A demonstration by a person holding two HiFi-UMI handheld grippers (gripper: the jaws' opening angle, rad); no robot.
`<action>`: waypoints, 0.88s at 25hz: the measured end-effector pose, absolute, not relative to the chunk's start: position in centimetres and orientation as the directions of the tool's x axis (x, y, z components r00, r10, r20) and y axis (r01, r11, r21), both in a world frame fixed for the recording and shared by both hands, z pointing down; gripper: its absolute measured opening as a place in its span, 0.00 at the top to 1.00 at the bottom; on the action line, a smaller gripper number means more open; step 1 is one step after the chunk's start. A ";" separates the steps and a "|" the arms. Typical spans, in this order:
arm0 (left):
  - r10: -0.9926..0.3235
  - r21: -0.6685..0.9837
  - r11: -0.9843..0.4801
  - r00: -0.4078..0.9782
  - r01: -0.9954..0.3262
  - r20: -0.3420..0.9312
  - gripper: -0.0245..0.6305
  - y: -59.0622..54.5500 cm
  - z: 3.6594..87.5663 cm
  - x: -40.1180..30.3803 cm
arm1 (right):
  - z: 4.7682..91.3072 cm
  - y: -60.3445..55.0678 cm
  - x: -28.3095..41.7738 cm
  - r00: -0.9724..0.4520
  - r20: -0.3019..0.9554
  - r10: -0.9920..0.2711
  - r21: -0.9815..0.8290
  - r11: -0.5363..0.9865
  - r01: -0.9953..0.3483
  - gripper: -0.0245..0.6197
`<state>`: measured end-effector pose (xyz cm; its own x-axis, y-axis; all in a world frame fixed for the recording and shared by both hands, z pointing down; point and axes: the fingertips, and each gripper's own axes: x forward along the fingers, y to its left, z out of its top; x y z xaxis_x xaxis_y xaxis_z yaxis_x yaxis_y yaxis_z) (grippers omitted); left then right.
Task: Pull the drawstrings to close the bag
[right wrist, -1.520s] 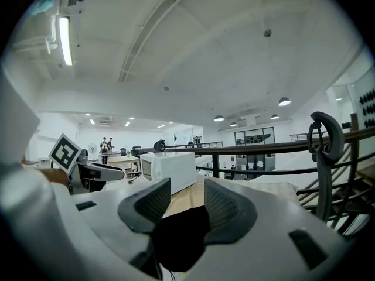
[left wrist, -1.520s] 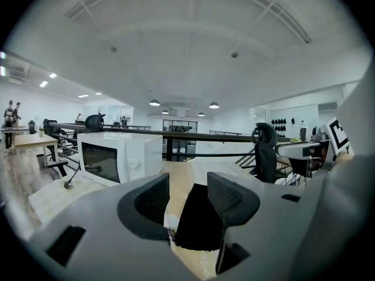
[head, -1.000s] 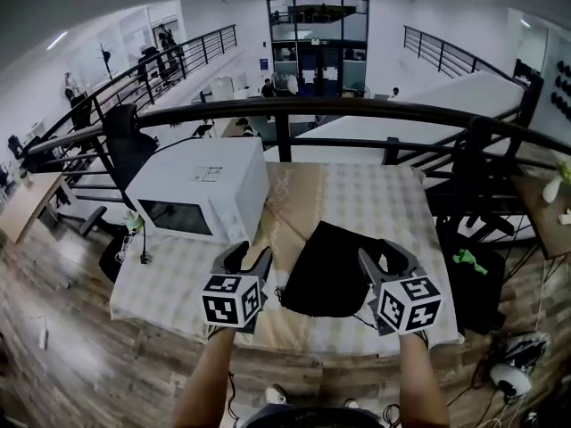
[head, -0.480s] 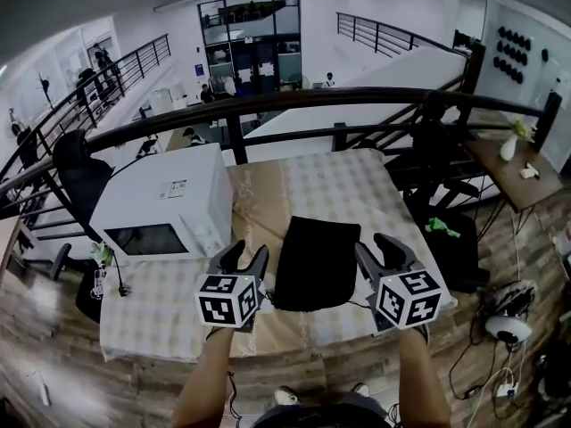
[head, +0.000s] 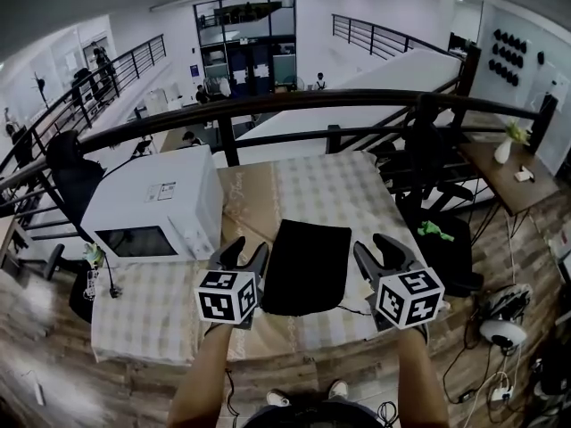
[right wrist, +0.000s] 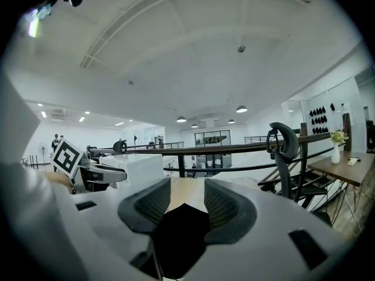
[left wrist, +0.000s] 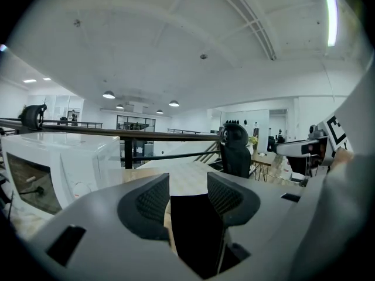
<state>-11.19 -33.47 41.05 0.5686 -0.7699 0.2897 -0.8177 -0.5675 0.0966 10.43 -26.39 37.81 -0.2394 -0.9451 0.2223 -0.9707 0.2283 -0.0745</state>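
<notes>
A black drawstring bag point(head: 305, 266) lies flat on the checked tablecloth, its near end toward me. A thin cord point(head: 355, 308) trails from its near right corner. My left gripper point(head: 243, 251) hovers just left of the bag's near end, open and empty. On the opposite side, my right gripper point(head: 382, 248) is also open and holds nothing. In the left gripper view the bag point(left wrist: 196, 230) shows dark between the spread jaws of the left gripper point(left wrist: 188, 195). The right gripper view has the bag point(right wrist: 176, 236) below and ahead of the right gripper point(right wrist: 186, 202).
A white microwave point(head: 152, 208) stands on the table's left part, close to the left gripper. The table point(head: 357, 190) ends at a black railing point(head: 294, 105) at the back. A black office chair point(head: 442, 239) and a side table point(head: 513, 172) stand to the right.
My head view has swung, so the table and bag sit more to the left and centre. Both grippers stay open on either side of the bag's near end.
</notes>
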 end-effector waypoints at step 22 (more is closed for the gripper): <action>-0.724 0.043 -0.601 0.567 -0.798 0.393 0.65 -34.1 46.2 -12.0 | 44.0 -27.9 10.9 -0.341 0.346 -0.874 -0.098 0.327 -0.940 0.70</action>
